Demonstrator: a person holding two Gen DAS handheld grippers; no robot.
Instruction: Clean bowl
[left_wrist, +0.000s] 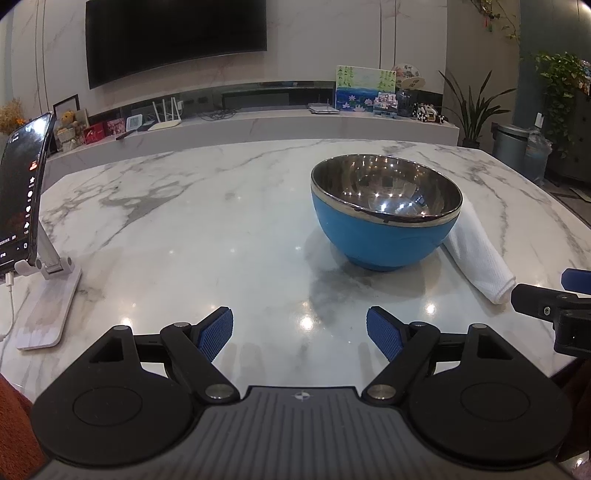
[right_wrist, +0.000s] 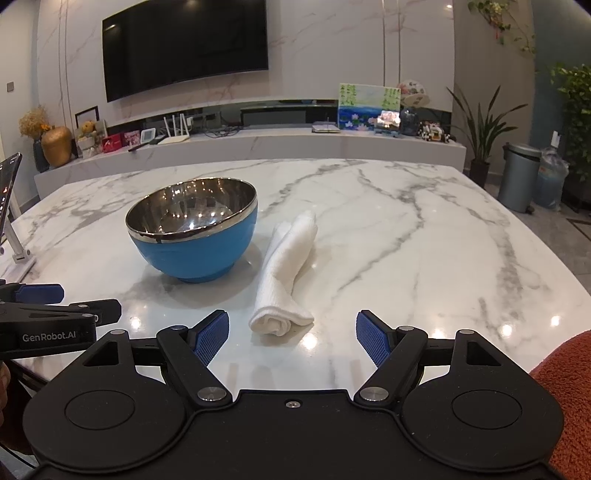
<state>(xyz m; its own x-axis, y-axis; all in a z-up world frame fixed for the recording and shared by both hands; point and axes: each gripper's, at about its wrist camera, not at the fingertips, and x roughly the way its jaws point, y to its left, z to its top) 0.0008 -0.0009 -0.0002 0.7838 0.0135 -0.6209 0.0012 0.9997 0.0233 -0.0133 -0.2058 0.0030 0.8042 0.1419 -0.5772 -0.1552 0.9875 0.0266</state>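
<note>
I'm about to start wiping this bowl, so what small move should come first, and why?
Probably ease the right gripper forward onto the rolled white cloth. Both grippers are open and empty, the cloth lies just ahead of it on the marble table, beside the blue steel-lined bowl.

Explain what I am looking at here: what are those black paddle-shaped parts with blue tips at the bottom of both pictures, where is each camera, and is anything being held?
There is no robot arm here. A person holds a hand-operated gripper in each hand, and each carries a wide-angle camera looking forward along its two fingers. The black parts are the gripper bodies; the blue tips are the finger pads. One picture comes from the left gripper, the other from the right gripper. Both stand open with nothing between the pads. On the marble table stands a blue bowl with a shiny metal inside, upright. A rolled white cloth lies beside it, on its right. A phone on a stand stands at the table's left edge.
</note>
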